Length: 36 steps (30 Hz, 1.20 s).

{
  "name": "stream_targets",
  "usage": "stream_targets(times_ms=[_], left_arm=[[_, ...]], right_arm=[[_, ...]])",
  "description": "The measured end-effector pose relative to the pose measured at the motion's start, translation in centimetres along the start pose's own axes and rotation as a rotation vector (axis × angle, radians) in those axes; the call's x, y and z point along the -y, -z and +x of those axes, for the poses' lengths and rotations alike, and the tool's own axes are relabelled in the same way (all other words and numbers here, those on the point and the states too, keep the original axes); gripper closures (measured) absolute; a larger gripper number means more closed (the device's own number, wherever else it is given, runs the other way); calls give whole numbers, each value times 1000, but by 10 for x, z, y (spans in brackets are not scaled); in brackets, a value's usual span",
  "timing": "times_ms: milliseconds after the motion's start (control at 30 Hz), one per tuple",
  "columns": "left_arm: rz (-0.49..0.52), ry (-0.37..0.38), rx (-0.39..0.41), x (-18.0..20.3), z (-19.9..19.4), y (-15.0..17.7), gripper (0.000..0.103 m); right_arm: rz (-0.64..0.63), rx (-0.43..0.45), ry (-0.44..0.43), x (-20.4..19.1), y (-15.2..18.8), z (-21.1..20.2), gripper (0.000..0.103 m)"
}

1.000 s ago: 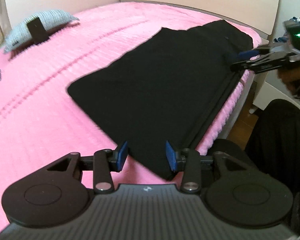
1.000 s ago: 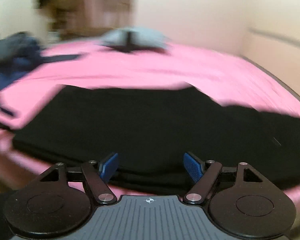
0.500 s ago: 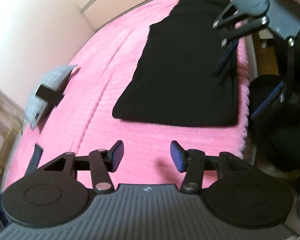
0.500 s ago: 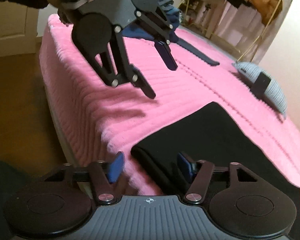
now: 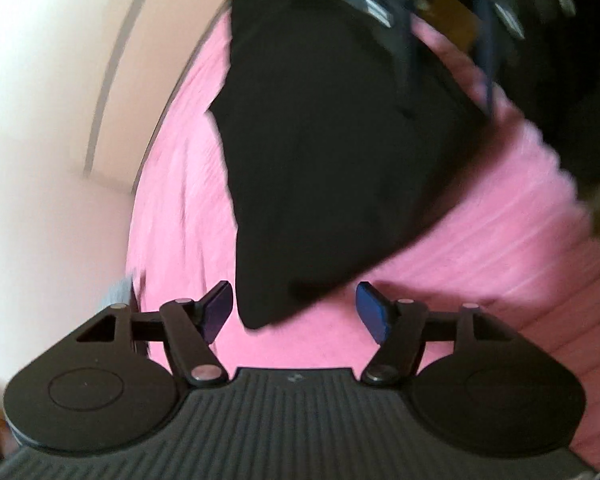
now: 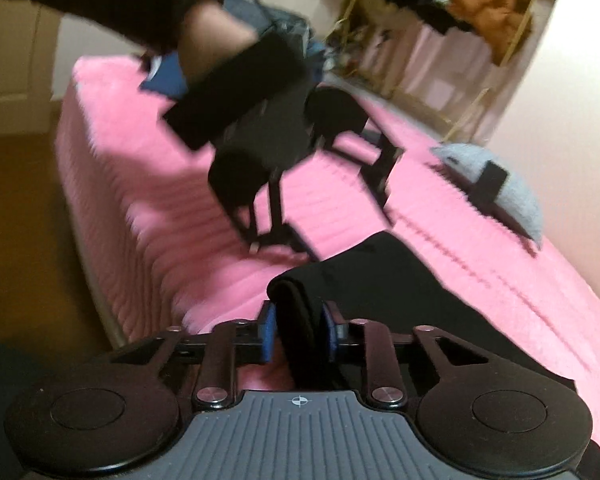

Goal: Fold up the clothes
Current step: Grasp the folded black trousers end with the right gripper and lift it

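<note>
A black folded garment (image 5: 328,152) lies on the pink bedspread (image 5: 500,232). My left gripper (image 5: 296,308) is open, its blue pads either side of the garment's near corner, just above it. In the right wrist view my right gripper (image 6: 298,334) is shut on the garment's folded end (image 6: 300,304), which stands up between the blue pads. The rest of the garment (image 6: 412,300) stretches away to the right. The left gripper (image 6: 284,168) shows blurred above the bed ahead.
A grey cushion with a black band (image 6: 496,184) lies further back on the bed. A clothes rack with jackets (image 6: 460,0) stands behind. The bed's edge and wooden floor (image 6: 24,208) are to the left. Blue clothes (image 6: 168,76) lie at the bed's far end.
My right gripper has closed on the garment's folded end. My left gripper has swung over to the garment's corner and stays open.
</note>
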<state>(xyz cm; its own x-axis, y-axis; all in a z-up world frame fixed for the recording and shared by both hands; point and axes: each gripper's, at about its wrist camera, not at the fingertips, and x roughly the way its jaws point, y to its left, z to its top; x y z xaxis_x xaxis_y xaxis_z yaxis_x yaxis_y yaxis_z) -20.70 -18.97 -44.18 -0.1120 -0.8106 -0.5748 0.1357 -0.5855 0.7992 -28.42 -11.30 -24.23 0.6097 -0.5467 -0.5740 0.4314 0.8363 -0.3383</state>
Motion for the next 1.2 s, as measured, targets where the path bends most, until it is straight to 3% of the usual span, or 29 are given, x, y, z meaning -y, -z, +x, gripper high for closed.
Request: stream_targets(times_ms=[100,167,233,267,300,367,433,567,600,633,667,700,733,933,1067,1200], left_arm=[[110,3,34,3,16,1,40],[134,4,48,1,25,1,49],[114,53,31,-7,32,-1,83],[100,63,29,-10,33,-2,88],[70,77,26,-15,33,-4,92],[13,100,24,-25,31,-7,94],[-40,116,27,-36,27,-8,94],[-118,139,32,-55,20,-14,94],[-135,147,31,-59,19,-16,95],[-149,153,30,-63,18,-18,95],[-162,159,29,-67,17,-19,95],[-175,164,27,-71,17,-22,95],[-187,165,25,-75,16,-24,95],[-299,128,58,-131,0,-59,96],[-284,57,134,-190,-11,-122,96],[-196,-2,196,-245,19,-209,95]], right_arm=[[14,0,19,6,-2,-1,83],[12,-2,26,1,1,-8,83],[-4,1,40,-8,4,-16,83],[-15,3,49,-12,7,-19,79],[-25,2,55,-15,8,-20,57],[-49,16,88,-22,11,-23,35],[-71,12,92,-26,11,-20,35],[-206,-28,180,-40,12,2,36],[-228,-40,212,-41,14,9,41],[-248,-50,246,-41,16,15,54],[-245,-58,263,-39,18,18,78],[-218,-46,274,-35,18,15,90],[-187,-29,285,-32,18,11,93],[99,164,401,21,15,-66,95],[340,303,474,81,31,-122,95],[591,415,552,155,73,-164,96]])
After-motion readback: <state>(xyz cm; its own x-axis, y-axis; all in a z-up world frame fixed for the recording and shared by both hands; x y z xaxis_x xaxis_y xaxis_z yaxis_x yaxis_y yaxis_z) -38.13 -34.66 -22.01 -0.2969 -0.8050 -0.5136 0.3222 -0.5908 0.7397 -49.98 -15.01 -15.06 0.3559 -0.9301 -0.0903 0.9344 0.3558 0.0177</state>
